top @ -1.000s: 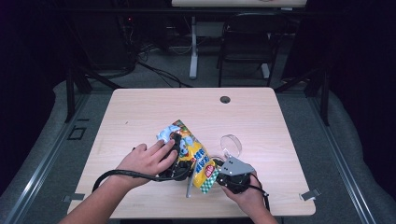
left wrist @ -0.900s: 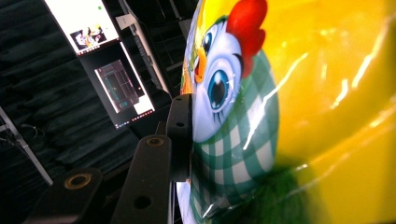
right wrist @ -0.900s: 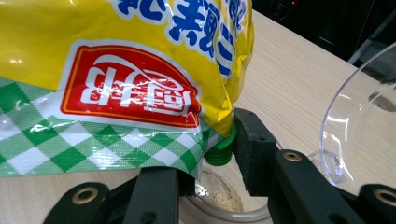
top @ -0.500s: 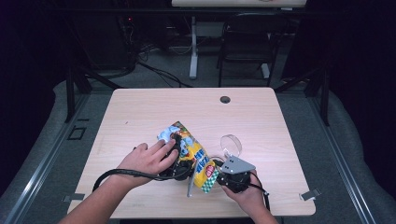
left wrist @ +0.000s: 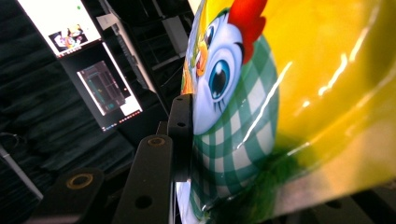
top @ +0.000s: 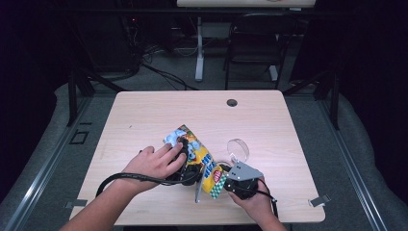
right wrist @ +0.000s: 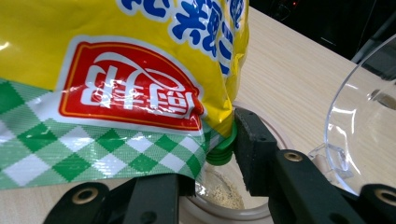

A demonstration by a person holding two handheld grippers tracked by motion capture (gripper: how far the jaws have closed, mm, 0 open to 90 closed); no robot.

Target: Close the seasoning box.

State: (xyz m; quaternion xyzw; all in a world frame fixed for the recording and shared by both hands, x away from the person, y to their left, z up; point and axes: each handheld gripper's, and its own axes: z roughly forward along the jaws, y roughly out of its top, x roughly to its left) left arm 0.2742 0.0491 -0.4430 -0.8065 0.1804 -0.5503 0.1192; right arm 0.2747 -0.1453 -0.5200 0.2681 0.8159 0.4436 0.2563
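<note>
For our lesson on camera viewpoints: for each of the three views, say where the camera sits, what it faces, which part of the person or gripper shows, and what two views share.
High view: above the person's side, looking forward and down on the table; both forearms show.
Left gripper view: on the left gripper, against the yellow bag; a black jaw shows.
Right gripper view: on the right gripper, at the bag's green spout; both jaws show.
All share the bag.

Left hand (top: 154,163) palm down over its black two-jaw left gripper (top: 185,168), jaws clamped, right hand (top: 255,202) holding black grey-plated right gripper (top: 226,180), jaws clamped
</note>
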